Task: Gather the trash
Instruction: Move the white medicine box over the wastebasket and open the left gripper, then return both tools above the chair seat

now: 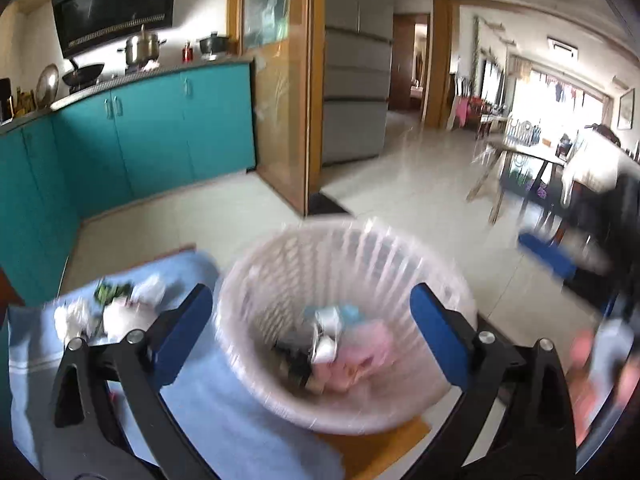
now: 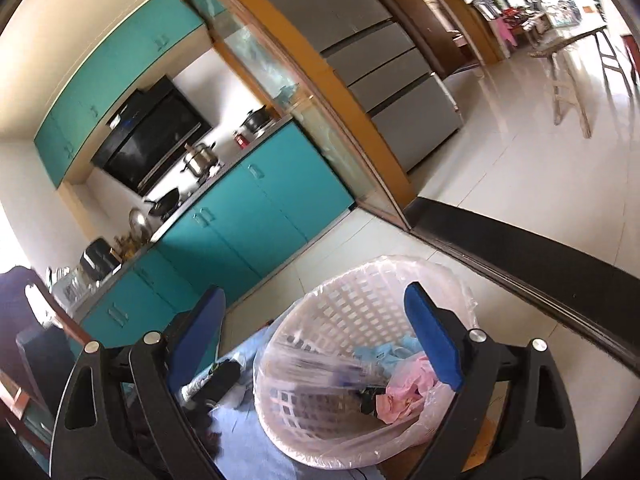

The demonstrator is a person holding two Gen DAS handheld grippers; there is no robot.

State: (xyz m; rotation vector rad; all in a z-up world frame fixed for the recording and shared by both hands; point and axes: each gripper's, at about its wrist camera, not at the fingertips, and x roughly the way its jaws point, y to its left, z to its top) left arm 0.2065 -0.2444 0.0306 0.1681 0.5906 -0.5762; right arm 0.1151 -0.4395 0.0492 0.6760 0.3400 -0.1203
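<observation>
A white lattice waste basket (image 1: 352, 264) lined with clear plastic stands on a table under a light blue cloth (image 1: 224, 412). Pink, blue and white trash (image 1: 360, 352) lies inside it. My left gripper (image 1: 312, 320) is open and empty above the basket's mouth. White crumpled paper (image 1: 116, 312) and green scraps (image 1: 110, 290) lie on the cloth to the left. In the right wrist view the basket (image 2: 344, 312) holds pink (image 2: 408, 388) and blue scraps. My right gripper (image 2: 316, 332) is open and empty over the basket's near rim. A dark object (image 2: 220, 376) lies on the cloth at left.
Teal kitchen cabinets (image 1: 152, 136) with pots on the counter run along the left. A wooden door frame (image 1: 312, 80) and a grey fridge (image 1: 356, 60) stand behind. A dining table (image 1: 528, 160) is at far right. My right gripper's blue pad (image 1: 544, 252) shows blurred.
</observation>
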